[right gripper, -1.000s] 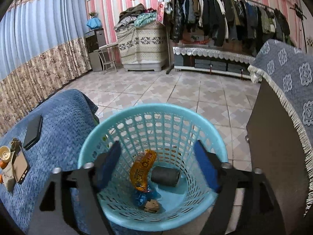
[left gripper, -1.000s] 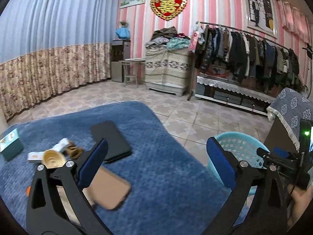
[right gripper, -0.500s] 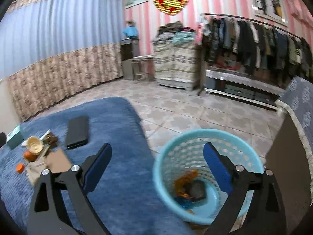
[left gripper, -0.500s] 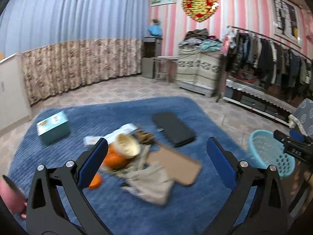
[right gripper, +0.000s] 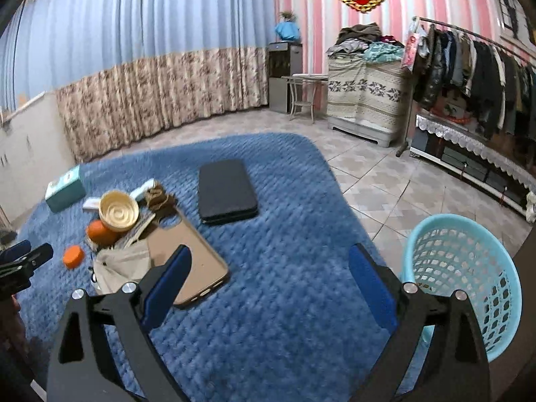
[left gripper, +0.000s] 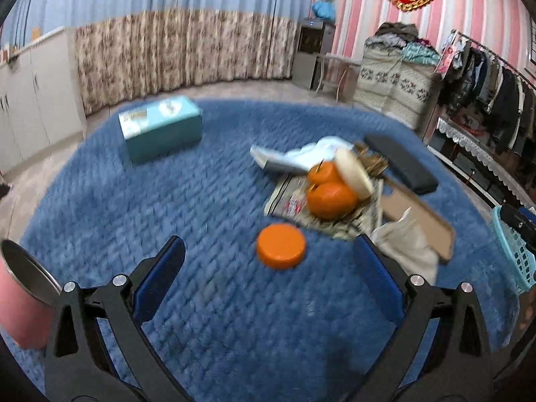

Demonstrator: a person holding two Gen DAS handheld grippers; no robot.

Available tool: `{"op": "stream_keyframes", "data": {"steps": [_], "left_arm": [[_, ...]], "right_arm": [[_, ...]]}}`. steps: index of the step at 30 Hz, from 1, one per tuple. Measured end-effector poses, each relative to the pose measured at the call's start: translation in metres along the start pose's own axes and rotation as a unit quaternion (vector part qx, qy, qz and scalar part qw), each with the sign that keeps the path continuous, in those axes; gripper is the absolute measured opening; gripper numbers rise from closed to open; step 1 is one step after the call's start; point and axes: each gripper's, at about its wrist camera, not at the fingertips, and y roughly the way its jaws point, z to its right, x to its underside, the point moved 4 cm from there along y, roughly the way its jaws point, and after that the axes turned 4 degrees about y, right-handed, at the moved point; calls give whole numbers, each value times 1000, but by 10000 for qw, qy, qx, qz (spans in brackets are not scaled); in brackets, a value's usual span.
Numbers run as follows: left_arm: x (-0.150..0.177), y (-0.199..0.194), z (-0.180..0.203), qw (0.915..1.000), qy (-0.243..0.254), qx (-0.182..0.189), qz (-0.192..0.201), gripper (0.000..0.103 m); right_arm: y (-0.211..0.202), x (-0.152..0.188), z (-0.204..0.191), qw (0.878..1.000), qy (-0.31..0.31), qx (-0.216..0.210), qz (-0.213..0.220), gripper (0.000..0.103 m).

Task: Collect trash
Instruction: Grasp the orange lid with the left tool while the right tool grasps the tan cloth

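A pile of trash lies on the blue blanket (left gripper: 201, 207): an orange lid (left gripper: 281, 246), two orange fruits (left gripper: 330, 199), a cream round lid (left gripper: 353, 174), crumpled paper (left gripper: 405, 244) and wrappers. My left gripper (left gripper: 268, 284) is open and empty, just short of the orange lid. My right gripper (right gripper: 268, 284) is open and empty above the blanket, left of the light blue basket (right gripper: 469, 274). The pile shows in the right wrist view too, with the orange lid (right gripper: 73, 256) and cream lid (right gripper: 119, 211).
A teal box (left gripper: 160, 129), a black phone (right gripper: 226, 191) and a tan phone case (right gripper: 187, 254) lie on the blanket. A pink cup (left gripper: 20, 305) stands at the left edge. Tiled floor, curtains and a clothes rack (right gripper: 475, 77) surround the blanket.
My left gripper swung left from the basket side to the trash pile and closed in on the orange lid. My right gripper pulled back and left from over the basket.
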Motion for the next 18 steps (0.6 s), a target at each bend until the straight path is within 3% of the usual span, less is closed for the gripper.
{"op": "stream_keyframes", "data": {"steps": [6, 9, 11, 14, 18], "left_arm": [[6, 28, 6, 9990, 28, 219, -387, 80], [5, 40, 9, 9981, 90, 306, -531, 66], [6, 50, 9, 9967, 68, 365, -727, 52], [5, 48, 7, 9969, -24, 468, -633, 39], [4, 38, 4, 9981, -73, 431, -428, 39]], "right_arm": [[16, 5, -11, 9996, -50, -91, -270, 93], [20, 7, -19, 9992, -58, -187, -337, 93], [21, 8, -27, 9989, -97, -296, -360, 93], [23, 13, -43, 9981, -273, -396, -396, 93], [23, 19, -70, 9956, -557, -617, -435, 93]]}}
